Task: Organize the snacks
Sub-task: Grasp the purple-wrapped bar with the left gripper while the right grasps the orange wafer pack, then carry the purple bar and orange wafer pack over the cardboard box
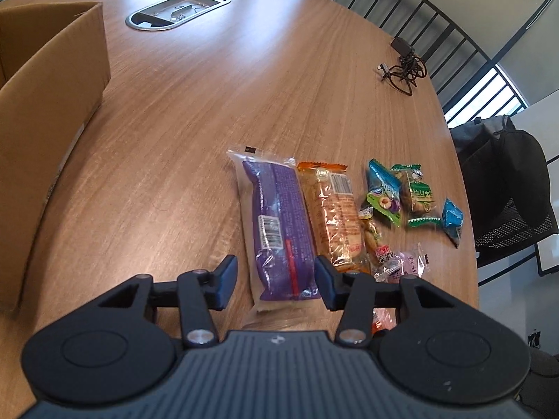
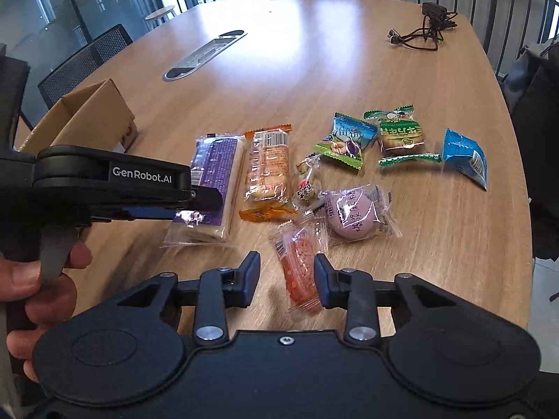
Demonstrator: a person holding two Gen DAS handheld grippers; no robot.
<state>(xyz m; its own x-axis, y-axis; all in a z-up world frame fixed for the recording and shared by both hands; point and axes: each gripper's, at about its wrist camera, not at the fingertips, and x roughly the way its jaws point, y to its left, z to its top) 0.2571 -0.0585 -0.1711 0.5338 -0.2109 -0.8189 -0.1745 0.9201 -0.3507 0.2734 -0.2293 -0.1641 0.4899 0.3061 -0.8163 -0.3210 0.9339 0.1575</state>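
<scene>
Bench edge: the wooden bench (image 2: 314, 56) curves away just right of the snack cluster; chairs and a railing stand beyond it.
Open room: bare wood lies between the cardboard box (image 1: 45, 111) and the purple packet (image 1: 279, 223), and from the packets back to the oval cable hatch (image 2: 206, 56).
Box: one, open-topped, left of the purple packet.
Snacks, counted in the right wrist view: nine wrapped pieces, namely one purple packet, one orange packet (image 2: 267, 171) touching its right side, one red packet (image 2: 300, 269), one round pink cake (image 2: 353, 213), one small candy (image 2: 307, 181), two green-edged packets (image 2: 344, 143), (image 2: 401, 136), one blue packet (image 2: 466, 157); one more small piece cannot be told apart.
Cable: one black tangle (image 2: 426, 28), far behind the snacks.
Left gripper (image 1: 276, 282): jaws part-spread astride the near end of the purple packet; whether the pads press it cannot be told.
Right gripper (image 2: 286, 281): jaws part-spread astride the red packet; right pad touching, left pad apart.
</scene>
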